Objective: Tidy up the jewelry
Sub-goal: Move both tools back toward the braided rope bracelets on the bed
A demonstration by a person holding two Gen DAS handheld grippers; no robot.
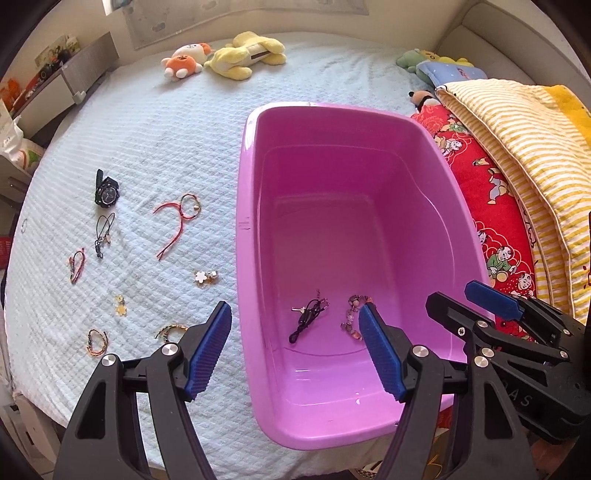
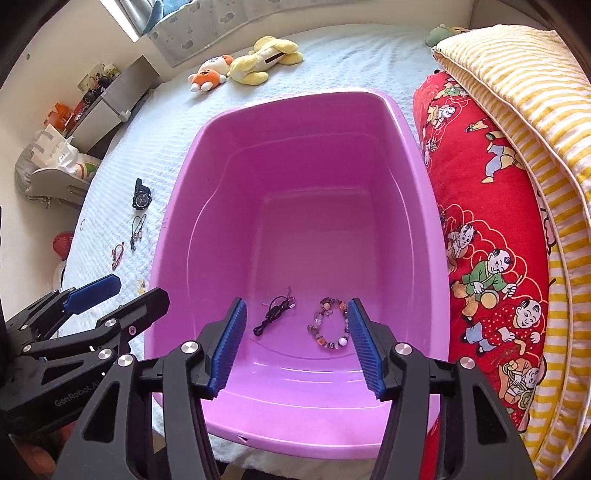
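Jewelry already in your pink tub (image 2: 177, 221): a black cord (image 2: 275, 314) and a beaded bracelet (image 2: 330, 326). Both your left gripper (image 1: 295, 347) and right gripper (image 2: 295, 343) stand empty, jaws apart. Watch (image 1: 106, 192), red string bracelet (image 1: 177, 221) and charms wait at nine o'clock of the tub.

Bright daylight from the window (image 2: 129, 18) up top, soft shadows, slight glare on the pink tub (image 2: 295, 387), heavy fisheye bending, dark corners.

Both the left gripper (image 1: 295, 343) and the right gripper (image 2: 293, 336) have matte black plastic linkage arms, round silver rivets and ribbed blue rubber pads (image 2: 365, 347); white lettering marks the left body.
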